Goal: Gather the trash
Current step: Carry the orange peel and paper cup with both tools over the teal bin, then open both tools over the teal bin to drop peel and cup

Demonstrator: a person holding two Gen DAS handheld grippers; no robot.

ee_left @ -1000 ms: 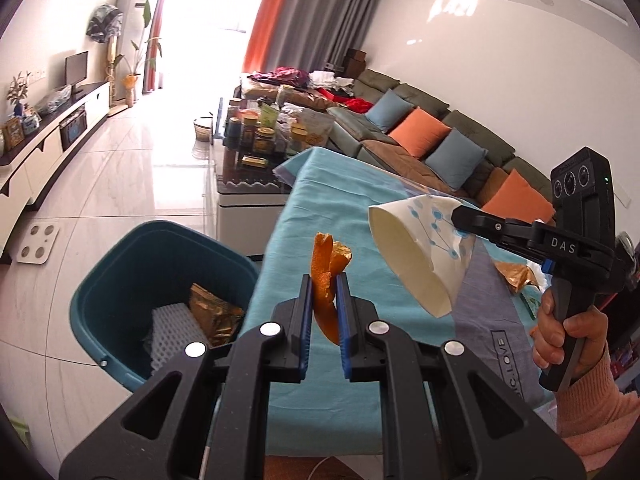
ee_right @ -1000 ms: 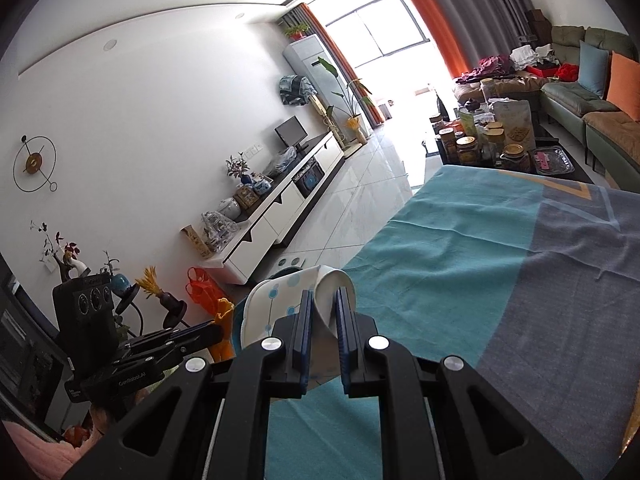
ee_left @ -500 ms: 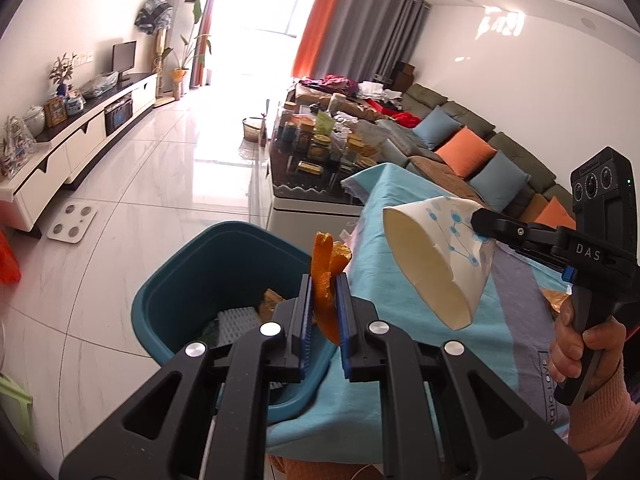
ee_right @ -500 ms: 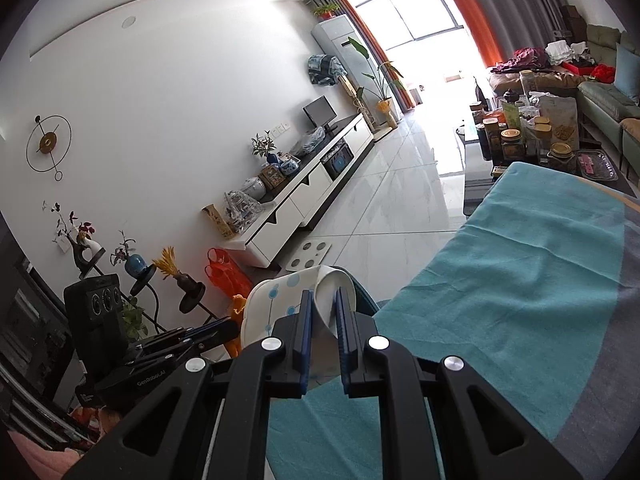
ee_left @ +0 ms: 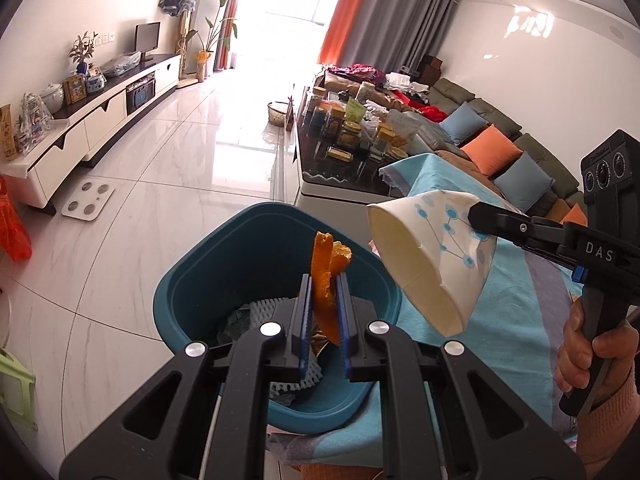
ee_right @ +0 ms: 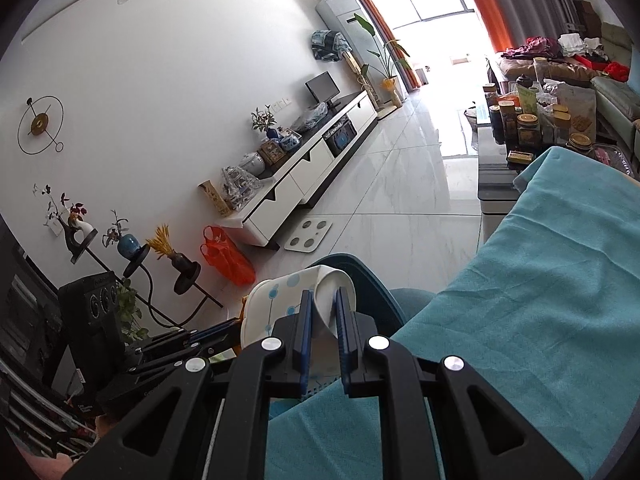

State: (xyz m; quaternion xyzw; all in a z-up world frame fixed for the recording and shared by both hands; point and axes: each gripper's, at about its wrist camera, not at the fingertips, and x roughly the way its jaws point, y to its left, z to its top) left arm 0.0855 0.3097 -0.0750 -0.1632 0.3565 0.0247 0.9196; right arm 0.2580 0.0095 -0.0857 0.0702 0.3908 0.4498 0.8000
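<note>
**A:** So, left gripper (ee_left: 323,312): blue pads clamped on a strip of orange peel (ee_left: 326,280), which sticks up above the fingertips. It hangs over the open mouth of the teal bin (ee_left: 192,292).

**B:** Right gripper (ee_right: 323,320)?

**A:** Clamped too, on a crushed paper cup (ee_left: 432,264), white with a blue dot-and-line print. The pads pinch its wall near the base; the open mouth tilts down and toward the bin. From the left wrist view the cup is in the air just beside the bin's rim, over the near corner of the table. A hand (ee_left: 588,344) in a pink sleeve holds that gripper's grip.

**B:** What's in the bin?

**A:** White foam netting (ee_left: 264,306) plus some crumpled scraps below it. Can't tell what the scraps are; the left fingers hide most of them.

**B:** Where does the bin sit?

**A:** On the tile floor (ee_left: 180,184), against the table's left edge. The table carries a teal cloth (ee_right: 552,300) with a grey panel; the cloth's edge drapes beside the bin wall.

**B:** Beyond that?

**A:** A dark glass coffee table (ee_left: 340,168) crowded with jars past the table's far end, a sofa (ee_left: 500,136) with orange and blue cushions to the right, a white TV unit (ee_left: 100,120) along the left wall, and a bathroom scale (ee_left: 88,200) on the floor before it.
</note>
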